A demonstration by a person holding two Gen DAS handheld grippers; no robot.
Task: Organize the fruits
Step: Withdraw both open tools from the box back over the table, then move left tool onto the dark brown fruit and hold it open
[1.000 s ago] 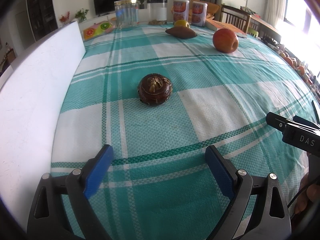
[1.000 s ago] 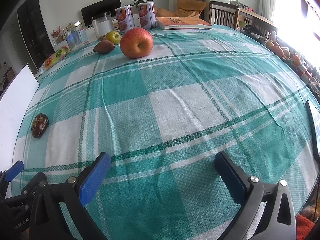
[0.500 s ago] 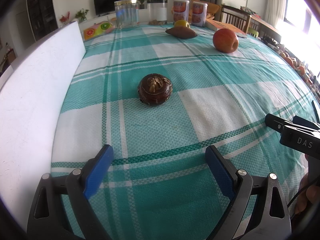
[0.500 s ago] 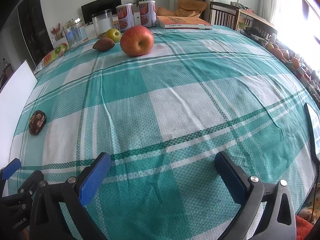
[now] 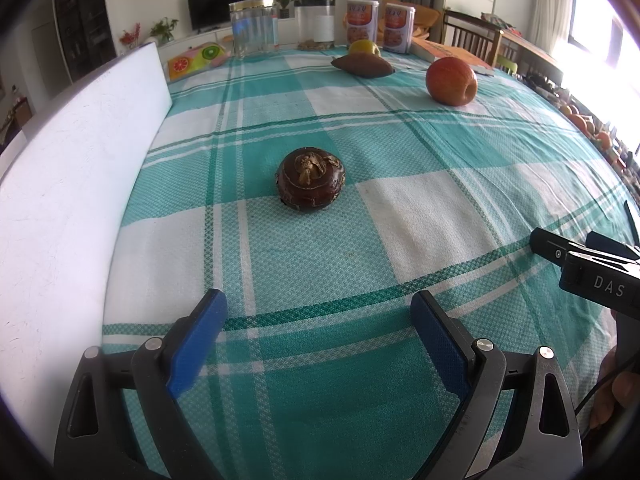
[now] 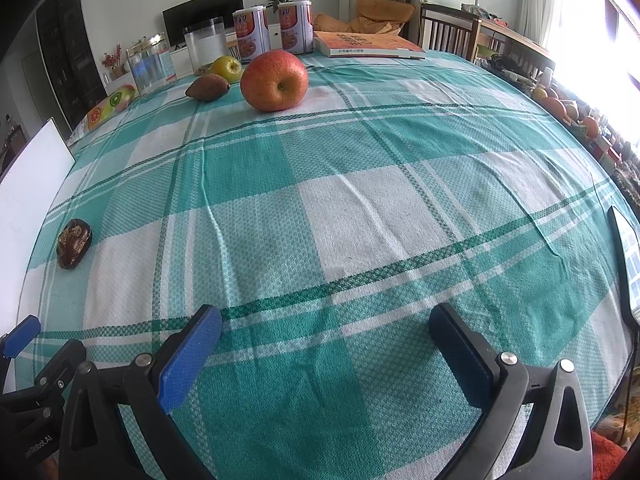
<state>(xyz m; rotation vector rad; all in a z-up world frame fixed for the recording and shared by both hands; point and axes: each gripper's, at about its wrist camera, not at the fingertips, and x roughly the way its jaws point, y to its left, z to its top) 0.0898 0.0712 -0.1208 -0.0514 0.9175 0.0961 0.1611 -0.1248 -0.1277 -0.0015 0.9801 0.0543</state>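
Both the left gripper (image 5: pixel 316 336) and the right gripper (image 6: pixel 326 344) tilt down over the bench (image 6: pixel 360 208), fingers apart and empty. The dark round fruit (image 5: pixel 310 179) lies just ahead of the left fingers; it looks stiff and light, best taken across its 2 sides. The apple (image 6: pixel 274 80), heavier and smooth, sits far ahead of the right fingers.

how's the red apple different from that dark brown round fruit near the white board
The red apple is smooth, orange-red and bigger; the dark brown fruit is squat, with a rough tan crown on top. The apple sits far back beside the brown pointed fruit; the dark one lies alone close to the white board. Both rest untouched on the checked tablecloth.
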